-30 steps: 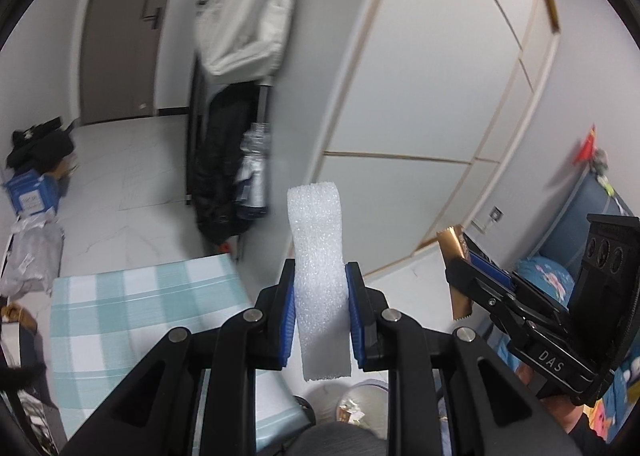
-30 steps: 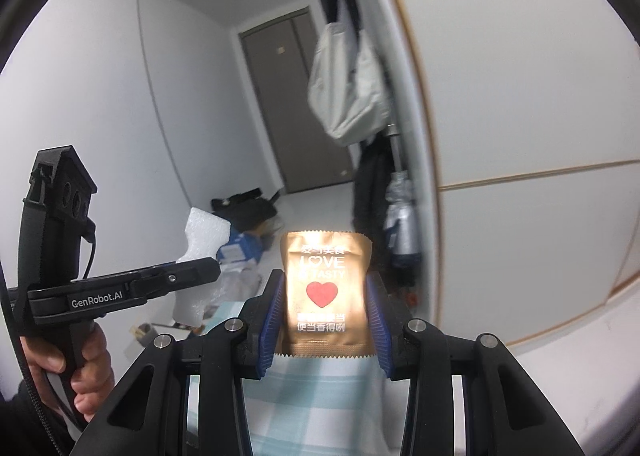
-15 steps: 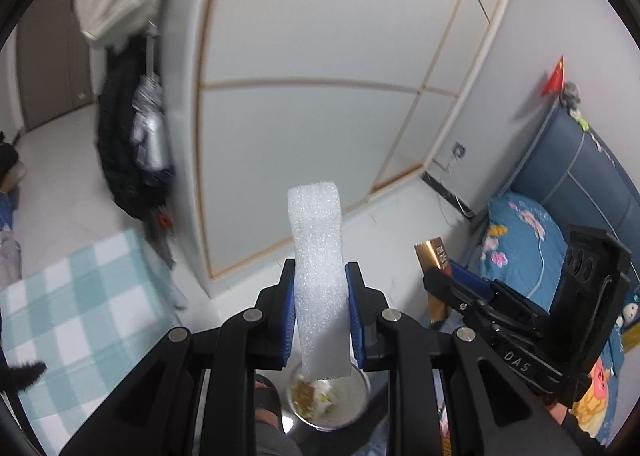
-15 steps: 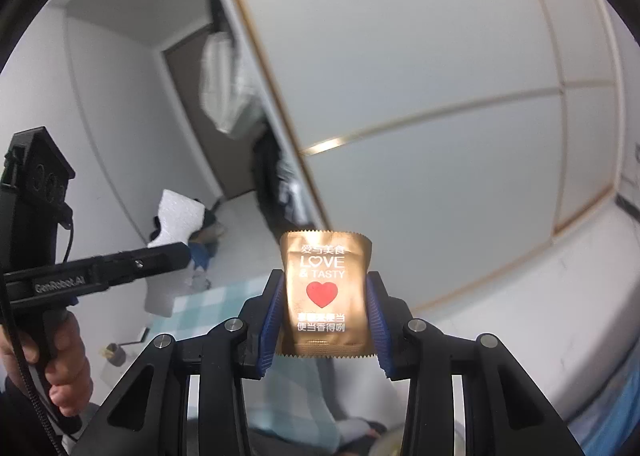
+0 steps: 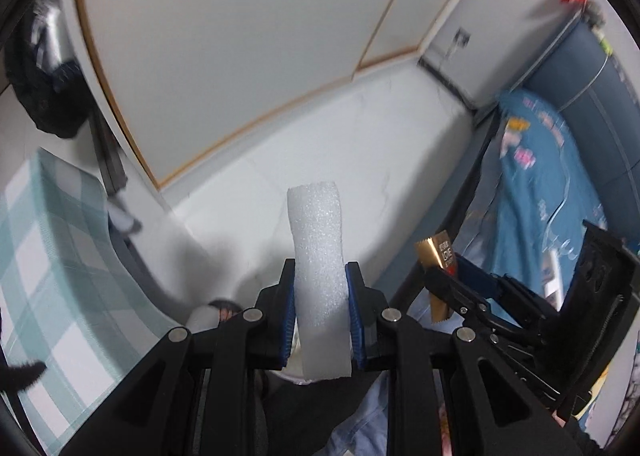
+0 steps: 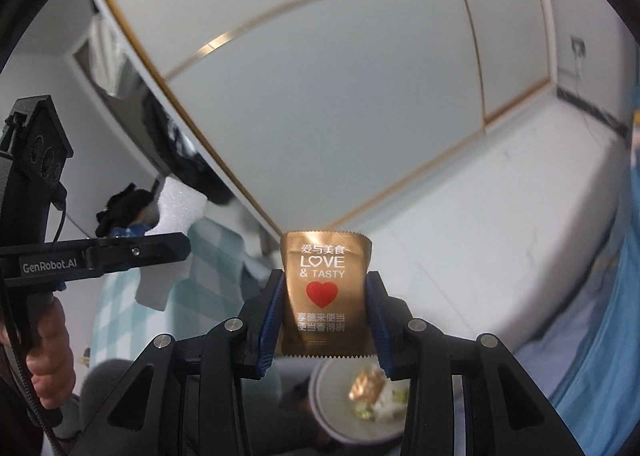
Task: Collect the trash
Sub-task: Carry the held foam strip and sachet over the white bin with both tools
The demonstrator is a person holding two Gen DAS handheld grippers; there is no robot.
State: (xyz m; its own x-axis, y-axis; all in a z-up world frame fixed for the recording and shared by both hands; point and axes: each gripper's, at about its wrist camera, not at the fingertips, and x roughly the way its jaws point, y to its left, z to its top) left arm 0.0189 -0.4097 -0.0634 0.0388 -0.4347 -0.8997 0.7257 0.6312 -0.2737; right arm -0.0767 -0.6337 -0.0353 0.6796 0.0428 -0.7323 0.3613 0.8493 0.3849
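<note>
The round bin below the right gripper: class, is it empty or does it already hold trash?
Not empty. The bin shows a crumpled gold wrapper and pale scraps inside.

white foam (image 5: 320,280), gold packet (image 6: 325,292), checked cloth (image 5: 48,256)

You face a large pale wardrobe (image 5: 240,47) whose panels are edged with thin gold trim. Below the wardrobe, the white floor (image 5: 320,143) runs along its base. To the left of the wardrobe, dark clothes (image 5: 44,87) hang, and a checked teal cloth (image 5: 52,240) lies lower down. To the right of the wardrobe stands a blue bed (image 5: 560,159) with patterned bedding, and a wall socket (image 5: 462,37) sits just past the wardrobe's corner.
</note>
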